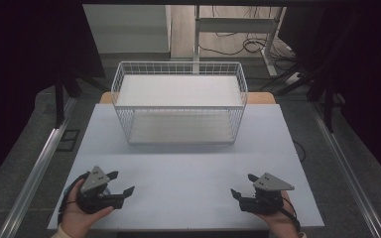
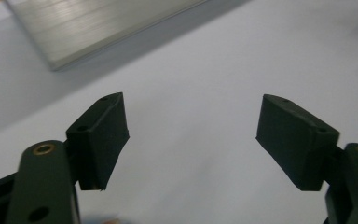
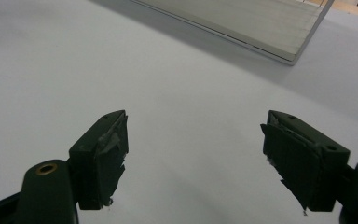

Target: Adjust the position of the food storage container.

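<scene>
High view: a white wire rectangular basket (image 1: 178, 101) is sitting at the far middle of the pale grey table (image 1: 188, 173). The left gripper (image 1: 121, 183) and right gripper (image 1: 242, 186) are resting near the front corners, well apart.

Left gripper view: jaws are gaping wide, gripping nothing.

Right gripper view: jaws are likewise spread wide, nothing between them.

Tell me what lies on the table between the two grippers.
Nothing: in the high view, the tabletop between the left gripper and the right gripper is bare. The wire basket stands farther back.
</scene>
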Motion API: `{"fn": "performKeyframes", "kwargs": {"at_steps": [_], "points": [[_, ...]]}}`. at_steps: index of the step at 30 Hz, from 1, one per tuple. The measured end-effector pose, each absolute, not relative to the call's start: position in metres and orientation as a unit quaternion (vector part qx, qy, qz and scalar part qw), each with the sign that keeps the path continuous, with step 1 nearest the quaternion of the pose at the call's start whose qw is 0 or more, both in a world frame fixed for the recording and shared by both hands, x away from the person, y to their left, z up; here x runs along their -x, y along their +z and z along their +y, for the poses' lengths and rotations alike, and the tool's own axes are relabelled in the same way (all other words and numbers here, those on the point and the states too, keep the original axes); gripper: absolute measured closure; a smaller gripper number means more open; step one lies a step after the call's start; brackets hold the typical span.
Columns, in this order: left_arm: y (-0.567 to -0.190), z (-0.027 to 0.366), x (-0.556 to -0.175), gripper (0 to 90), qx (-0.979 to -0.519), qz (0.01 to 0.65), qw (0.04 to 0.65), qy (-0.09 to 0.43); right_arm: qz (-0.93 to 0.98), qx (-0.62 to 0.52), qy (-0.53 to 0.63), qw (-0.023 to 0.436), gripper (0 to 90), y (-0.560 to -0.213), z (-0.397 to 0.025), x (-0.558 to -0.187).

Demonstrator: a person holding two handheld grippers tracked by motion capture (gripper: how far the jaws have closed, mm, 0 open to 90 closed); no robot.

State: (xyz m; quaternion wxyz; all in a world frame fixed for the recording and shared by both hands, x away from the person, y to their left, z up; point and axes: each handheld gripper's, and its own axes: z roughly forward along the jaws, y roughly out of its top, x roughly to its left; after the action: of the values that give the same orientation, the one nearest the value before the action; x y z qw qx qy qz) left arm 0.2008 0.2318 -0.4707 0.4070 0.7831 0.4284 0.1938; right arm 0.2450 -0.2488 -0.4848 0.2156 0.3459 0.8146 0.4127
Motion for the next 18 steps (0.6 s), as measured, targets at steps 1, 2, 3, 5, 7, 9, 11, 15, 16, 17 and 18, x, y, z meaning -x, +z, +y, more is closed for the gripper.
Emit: {"fn": "performKeyframes", "kwargs": {"at_steps": [1,2,3,5,7,9,11,15,16,17,18], "points": [[-0.469,0.239,-0.199,26.1,-0.780,0.436,0.405,0.194,0.814,-0.347,0.413,0.215,22.3,-0.485,-0.249,-0.245],[-0.467,0.245,-0.197,26.7,-0.777,0.442,0.403,0.194,0.815,-0.347,0.412,0.215,22.3,-0.485,-0.250,-0.244],[-0.466,0.251,-0.195,27.4,-0.775,0.448,0.400,0.196,0.815,-0.347,0.412,0.215,22.3,-0.485,-0.251,-0.244],[-0.464,0.257,-0.193,28.0,-0.774,0.452,0.397,0.198,0.813,-0.350,0.413,0.215,22.3,-0.485,-0.251,-0.244],[-0.461,0.268,-0.187,29.8,-0.773,0.460,0.389,0.198,0.811,-0.353,0.414,0.215,22.3,-0.484,-0.252,-0.245],[-0.460,0.270,-0.184,30.5,-0.775,0.460,0.386,0.198,0.811,-0.354,0.414,0.215,22.3,-0.483,-0.253,-0.245],[-0.461,0.278,-0.179,36.2,-0.786,0.457,0.366,0.198,0.810,-0.354,0.415,0.217,22.3,-0.482,-0.253,-0.244],[-0.465,0.289,-0.175,48.5,-0.797,0.461,0.339,0.193,0.809,-0.358,0.412,0.216,22.3,-0.483,-0.254,-0.245],[-0.468,0.297,-0.171,51.9,-0.803,0.462,0.327,0.187,0.810,-0.360,0.410,0.215,22.3,-0.484,-0.254,-0.246],[-0.469,0.301,-0.169,55.8,-0.804,0.464,0.323,0.184,0.811,-0.360,0.409,0.215,22.3,-0.484,-0.254,-0.246],[-0.470,0.304,-0.166,60.1,-0.804,0.467,0.321,0.181,0.811,-0.360,0.408,0.214,22.3,-0.485,-0.254,-0.246]]}}
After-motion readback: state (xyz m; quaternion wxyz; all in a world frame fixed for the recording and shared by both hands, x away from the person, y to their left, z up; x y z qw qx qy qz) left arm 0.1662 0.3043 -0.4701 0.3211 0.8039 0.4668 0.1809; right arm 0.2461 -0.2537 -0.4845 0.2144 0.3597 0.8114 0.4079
